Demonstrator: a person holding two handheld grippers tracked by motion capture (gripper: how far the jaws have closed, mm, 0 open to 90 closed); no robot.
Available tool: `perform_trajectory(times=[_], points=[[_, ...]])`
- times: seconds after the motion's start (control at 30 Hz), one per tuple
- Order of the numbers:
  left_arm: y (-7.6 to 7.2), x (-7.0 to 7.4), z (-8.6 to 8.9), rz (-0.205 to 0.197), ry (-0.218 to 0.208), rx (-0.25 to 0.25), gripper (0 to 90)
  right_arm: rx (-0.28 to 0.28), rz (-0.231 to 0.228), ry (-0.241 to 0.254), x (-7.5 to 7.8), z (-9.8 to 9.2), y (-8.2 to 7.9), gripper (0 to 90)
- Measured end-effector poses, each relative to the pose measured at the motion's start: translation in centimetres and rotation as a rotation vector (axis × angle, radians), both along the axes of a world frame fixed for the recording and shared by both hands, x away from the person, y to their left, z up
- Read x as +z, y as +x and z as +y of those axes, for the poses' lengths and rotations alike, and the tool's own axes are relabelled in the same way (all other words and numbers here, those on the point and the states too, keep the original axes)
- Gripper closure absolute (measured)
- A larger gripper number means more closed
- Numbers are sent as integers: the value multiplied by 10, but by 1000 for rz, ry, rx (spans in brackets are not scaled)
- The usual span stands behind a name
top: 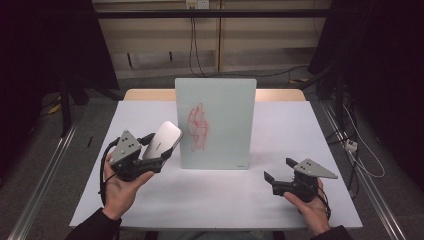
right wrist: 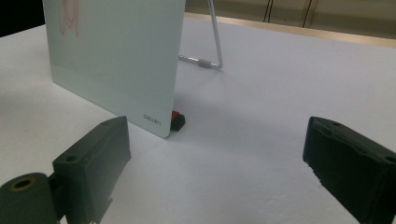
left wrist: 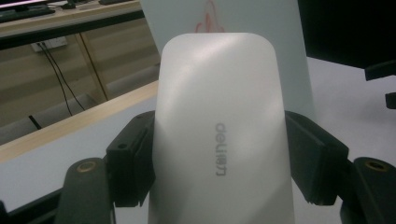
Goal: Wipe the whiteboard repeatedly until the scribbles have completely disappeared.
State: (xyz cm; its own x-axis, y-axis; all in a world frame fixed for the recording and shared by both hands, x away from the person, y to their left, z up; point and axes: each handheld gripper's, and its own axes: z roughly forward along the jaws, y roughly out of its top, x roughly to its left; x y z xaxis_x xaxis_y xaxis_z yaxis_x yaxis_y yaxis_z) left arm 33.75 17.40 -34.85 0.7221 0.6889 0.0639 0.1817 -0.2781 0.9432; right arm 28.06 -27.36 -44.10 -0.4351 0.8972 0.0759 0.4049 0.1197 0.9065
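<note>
Between clenched left gripper (left wrist: 219,177) jaws, smooth white eraser (left wrist: 219,135); right gripper (right wrist: 219,163) released.

A: We note a white-topped table (top: 280,200) on grey floor (top: 45,175), metal rails (top: 42,172) either side.

B: We add a beige back wall (top: 150,40), an outlet (top: 196,4) with black cables (top: 194,45), and dark flanks.

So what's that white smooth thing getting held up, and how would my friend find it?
Start at the big white board standing upright in the middle of the table, the one with red scribbles. Look just left of it: the left tool holds a rounded white eraser up off the table. It is the small, pebble-shaped thing clamped between black jaws, with grey lettering on its face.
</note>
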Motion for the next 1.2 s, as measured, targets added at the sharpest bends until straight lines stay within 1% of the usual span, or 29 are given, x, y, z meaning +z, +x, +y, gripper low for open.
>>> perform_trajectory(times=[0.07, 0.17, 0.23, 0.33, 0.4, 0.47, 0.53, 0.57, 0.63, 0.73, 0.8, 0.83, 0.9, 1.0, 1.03, 1.1, 1.2], points=[[1, 0, -3, 0, 2, -2, 311, -1, 1, 1, 0, 0, 0, 72], [2, -2, -7, -4, 19, -5, 311, 1, -1, -1, 0, 0, 0, 72], [4, -2, -10, -1, 14, -12, 311, 1, 0, -3, 0, 0, 0, 72], [5, -1, -14, -15, 25, -21, 311, 0, 0, 0, 0, 0, 0, 72], [6, 2, -17, -29, 23, -20, 311, 0, 0, -1, 0, 0, 0, 72], [7, 4, -19, -37, 27, -29, 311, 1, 0, 1, 0, 0, 0, 72], [7, 5, -22, -48, 41, -37, 311, 0, 1, 0, 0, 0, 0, 72], [8, 5, -23, -49, 38, -47, 311, 1, 0, 0, 0, 0, 0, 72], [9, 5, -26, -52, 55, -57, 311, 1, 1, 0, 0, 0, 0, 72], [9, 4, -30, -68, 68, -68, 311, 2, 0, 0, 0, 0, 0, 72], [10, 5, -32, -74, 80, -66, 311, 1, 1, -1, 0, 0, 0, 71], [12, 5, -32, -82, 74, -64, 311, 1, 1, 0, 0, 0, 0, 71], [14, 7, -32, -85, 69, -59, 311, 2, 0, -1, 0, 0, 0, 71], [18, 12, -32, -98, 79, -70, 311, 3, 1, 0, 0, 0, 0, 71], [20, 14, -32, -96, 77, -71, 311, 3, 2, -1, 0, 0, 0, 71], [23, 16, -33, -116, 92, -60, 311, 3, 1, -1, 0, 0, 0, 71], [28, 19, -34, -133, 79, -63, 311, 4, 1, 0, 0, 0, 0, 71]])
